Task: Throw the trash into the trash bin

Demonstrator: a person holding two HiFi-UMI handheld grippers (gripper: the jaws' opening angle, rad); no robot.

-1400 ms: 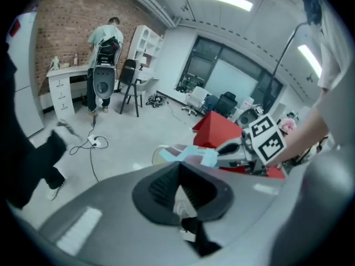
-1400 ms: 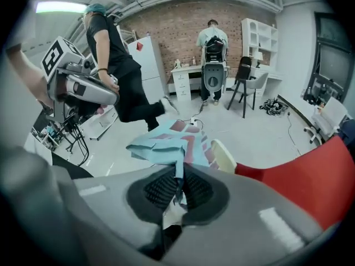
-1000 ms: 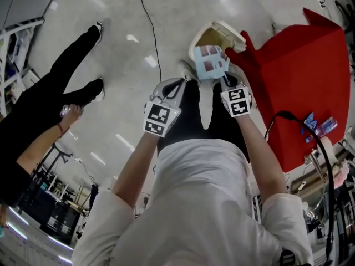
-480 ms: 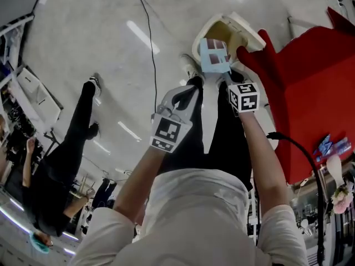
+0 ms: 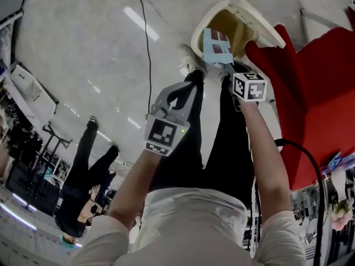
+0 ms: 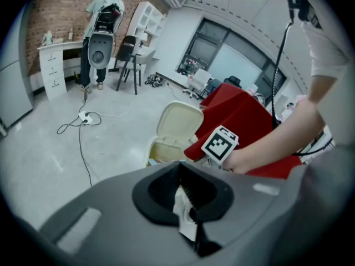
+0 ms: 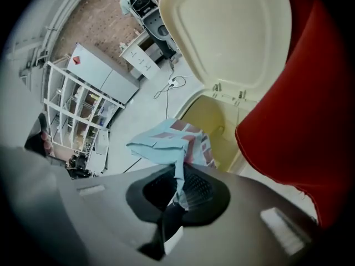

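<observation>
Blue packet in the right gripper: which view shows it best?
The right gripper view: the packet sits large and central, pinched by the right gripper. The head view shows it small over the trash bin; the left gripper view gives no clear sight.

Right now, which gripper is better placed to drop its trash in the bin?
Right, probably. The right gripper holds its blue wrapper at the mouth of the open trash bin; the left gripper, pinching a white scrap, sits farther back.

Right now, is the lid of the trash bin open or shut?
Open. The cream lid stands tipped back, and the yellowish inside wall of the trash bin shows below it.
</observation>
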